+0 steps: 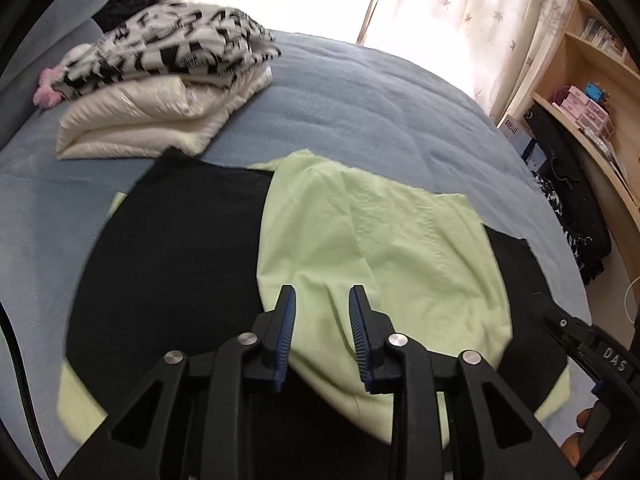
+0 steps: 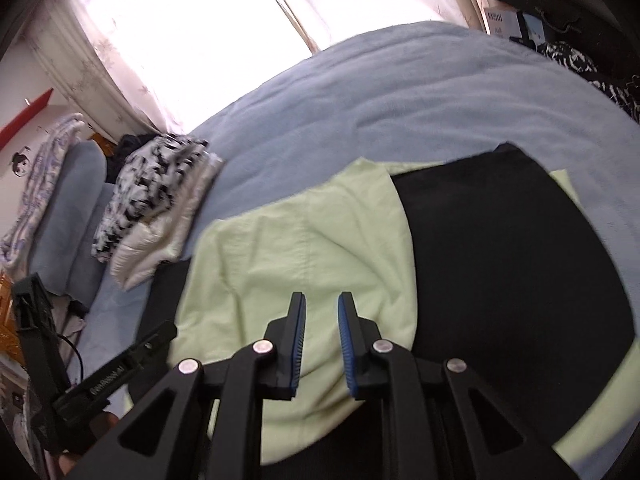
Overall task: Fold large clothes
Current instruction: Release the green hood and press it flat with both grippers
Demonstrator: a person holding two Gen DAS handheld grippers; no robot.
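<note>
On the wide blue fleece bed (image 1: 360, 92) lay the large black-and-pale-green soft garment (image 1: 384, 240), limp and light, I judged; best pinched at a hem corner. My left claw (image 1: 322, 332) and right claw (image 2: 320, 344) hovered released above it.

My own fingers (image 1: 362, 320) hide the near edge of the green-and-black garment (image 1: 380, 232); far shelf items (image 1: 584, 104) blur
</note>
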